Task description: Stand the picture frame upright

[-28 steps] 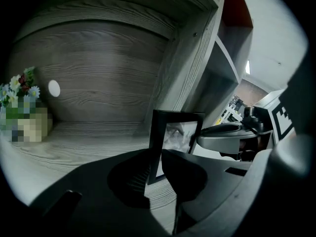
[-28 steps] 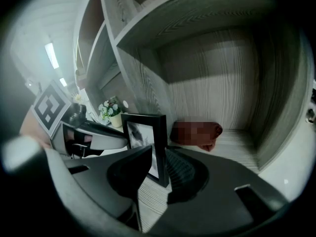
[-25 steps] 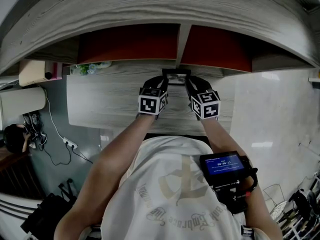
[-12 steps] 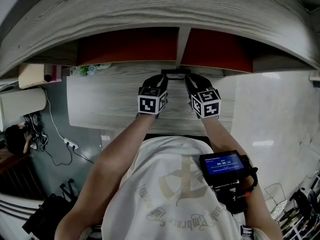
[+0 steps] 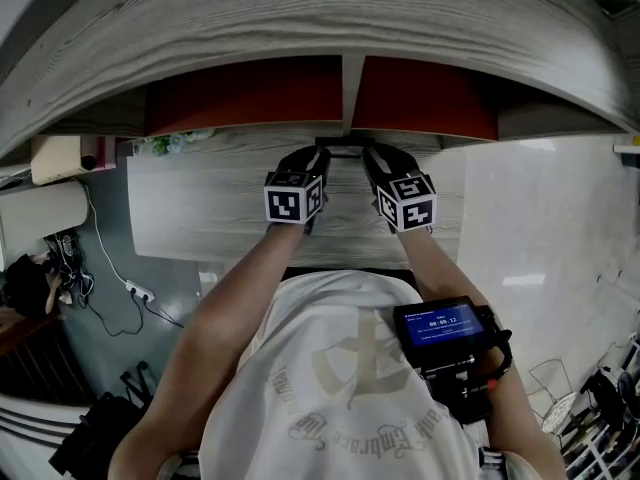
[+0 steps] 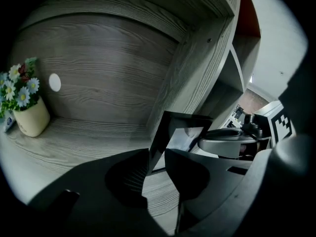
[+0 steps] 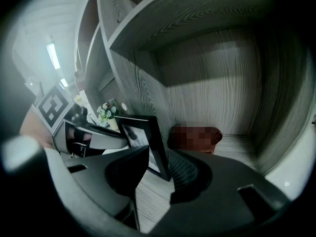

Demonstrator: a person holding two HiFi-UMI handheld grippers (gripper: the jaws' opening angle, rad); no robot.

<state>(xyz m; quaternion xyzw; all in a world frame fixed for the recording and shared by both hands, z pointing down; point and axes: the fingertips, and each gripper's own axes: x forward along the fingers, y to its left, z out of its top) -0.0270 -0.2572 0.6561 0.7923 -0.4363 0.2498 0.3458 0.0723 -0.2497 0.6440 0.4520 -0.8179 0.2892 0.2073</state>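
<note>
A black picture frame (image 5: 342,149) stands nearly upright on the wooden shelf board (image 5: 220,208), just in front of the shelf divider (image 5: 352,88). My left gripper (image 5: 320,158) is at its left edge and my right gripper (image 5: 366,156) at its right edge. In the left gripper view the frame (image 6: 185,132) has its left edge between the jaws of the left gripper (image 6: 157,162), which are opening with a gap showing. In the right gripper view the frame (image 7: 143,132) has its right edge between the opening jaws of the right gripper (image 7: 159,164).
A small pot of flowers (image 6: 27,117) stands at the back left of the shelf (image 5: 175,140). Red back panels (image 5: 250,93) close the compartments above. The shelf's back wall (image 6: 98,73) is close behind the frame. A blurred patch sits in the right compartment.
The frame shows less of its face from above, so it stands steeper than before. Both grippers stayed at its sides and their jaws have spread a little.
</note>
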